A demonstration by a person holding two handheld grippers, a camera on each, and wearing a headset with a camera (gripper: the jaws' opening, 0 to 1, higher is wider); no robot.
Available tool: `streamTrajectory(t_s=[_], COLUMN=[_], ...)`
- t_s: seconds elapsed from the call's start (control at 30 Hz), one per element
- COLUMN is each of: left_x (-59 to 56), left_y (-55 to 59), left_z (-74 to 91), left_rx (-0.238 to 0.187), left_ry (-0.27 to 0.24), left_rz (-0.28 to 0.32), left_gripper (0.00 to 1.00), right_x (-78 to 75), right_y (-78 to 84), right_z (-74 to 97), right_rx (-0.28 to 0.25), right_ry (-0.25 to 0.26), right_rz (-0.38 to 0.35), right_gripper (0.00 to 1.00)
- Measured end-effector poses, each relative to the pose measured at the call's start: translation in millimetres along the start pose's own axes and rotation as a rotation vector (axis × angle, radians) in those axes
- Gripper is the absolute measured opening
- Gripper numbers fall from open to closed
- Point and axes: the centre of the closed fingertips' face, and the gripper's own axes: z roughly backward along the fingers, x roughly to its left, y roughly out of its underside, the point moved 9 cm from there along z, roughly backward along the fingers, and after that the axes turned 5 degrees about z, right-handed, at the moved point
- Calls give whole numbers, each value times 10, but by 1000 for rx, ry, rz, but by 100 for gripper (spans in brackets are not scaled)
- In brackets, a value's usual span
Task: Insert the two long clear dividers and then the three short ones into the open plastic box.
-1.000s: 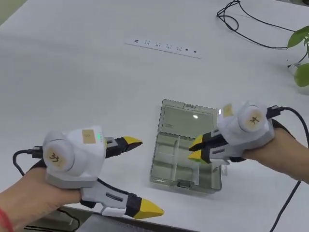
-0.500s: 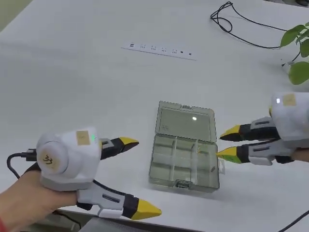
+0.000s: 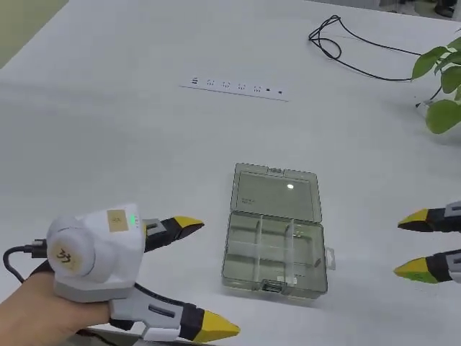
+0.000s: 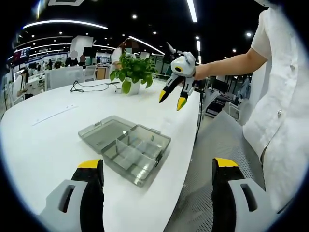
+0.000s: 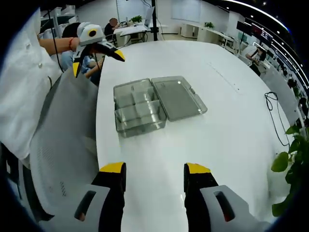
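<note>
The clear plastic box point(image 3: 274, 249) lies open on the white table, its lid point(image 3: 277, 191) flat behind the base. Clear dividers point(image 3: 268, 241) stand inside the base and split it into several compartments. My left gripper point(image 3: 205, 277) is open and holds nothing, left of the box near the table's front edge. To the right of the box, well apart from it, my right gripper point(image 3: 409, 246) is also open and holds nothing. The left gripper view has the box point(image 4: 128, 145) ahead and the right gripper point(image 4: 171, 100) beyond it. The right gripper view shows the box point(image 5: 140, 108) with the left gripper point(image 5: 96, 62) past it.
A white power strip point(image 3: 234, 85) lies at the back of the table. A black cable point(image 3: 346, 50) loops at the back right, beside a potted plant point(image 3: 439, 86). A grey mesh chair point(image 5: 58, 145) stands against the table's near edge.
My right gripper has drawn back from over the box to the right, and its jaws stand wider apart. The left gripper has barely moved. The head camera shifted slightly.
</note>
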Motion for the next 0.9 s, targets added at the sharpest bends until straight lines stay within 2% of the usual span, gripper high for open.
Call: streamTrajectory(t_s=[0.13,0.2,0.33,0.5,0.57,0.9], left_x=[0,1,-1,5,10,33], left_y=[-3,1,-7,-9,-14,-7], left_z=[11,13,19,25,27,22], left_rx=[1,3,8,14,16,18], left_ry=[-5,-6,-9,-13,-16,-23], left_rz=[2,3,4,4,5,11], left_gripper=[95,95,95,95,95,95], right_x=[-41,-65,-123,-160,-170,-163], right_y=[244,326,510,660,732,891], right_z=[-22,-47,-133,-247,-299,-423], right_rx=[98,124,209,270,308,381], right_ry=[-11,-11,-25,-44,-49,-73], right_rz=[36,47,89,114,149,196], right_gripper=[50,50,50,50,50,49])
